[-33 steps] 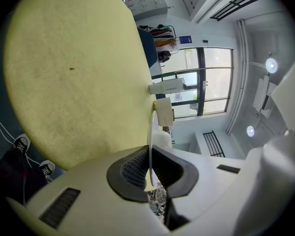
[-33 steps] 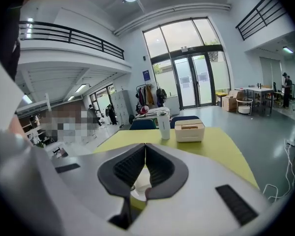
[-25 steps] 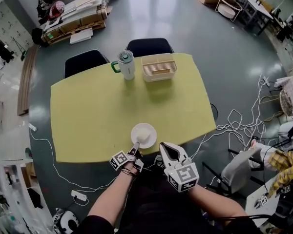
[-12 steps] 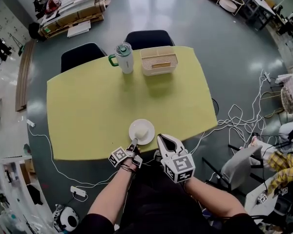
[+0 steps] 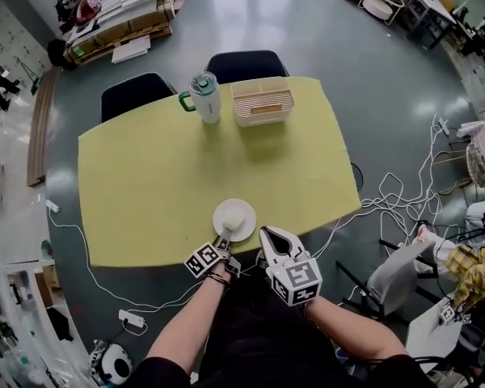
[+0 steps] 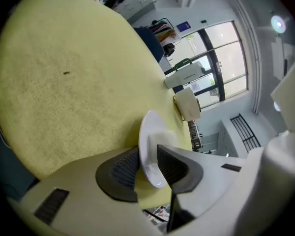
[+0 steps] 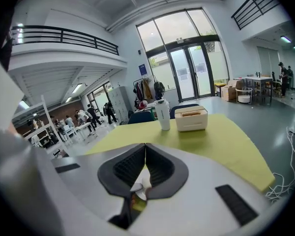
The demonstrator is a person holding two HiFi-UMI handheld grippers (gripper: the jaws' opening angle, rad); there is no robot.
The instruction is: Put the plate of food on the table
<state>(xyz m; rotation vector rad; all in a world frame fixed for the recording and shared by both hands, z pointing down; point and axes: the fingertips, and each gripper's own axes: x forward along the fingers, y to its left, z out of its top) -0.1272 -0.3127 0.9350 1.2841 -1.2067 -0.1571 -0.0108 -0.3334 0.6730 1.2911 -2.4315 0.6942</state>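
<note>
A small white plate (image 5: 244,226) with a pale lump of food (image 5: 234,216) rests on the yellow table (image 5: 145,184), close to its near edge. My left gripper (image 5: 223,240) reaches it from the near side. In the left gripper view the plate's rim (image 6: 148,127) stands between the two dark pads (image 6: 122,167), which have just been opening and stand slightly off it. My right gripper (image 5: 267,235) hovers beside the plate at the table's edge. In the right gripper view its jaws (image 7: 145,150) meet at the tips, with nothing between them.
At the table's far side stand a white tumbler with a green handle (image 5: 206,97) and a cream slatted box (image 5: 263,101). Two dark chairs (image 5: 246,63) are tucked in behind. White cables (image 5: 388,204) trail over the floor to the right and under the near edge.
The plate keeps its place by the near edge. My left gripper has rolled a little at the plate's rim. The right gripper has settled slightly lower beside it.
</note>
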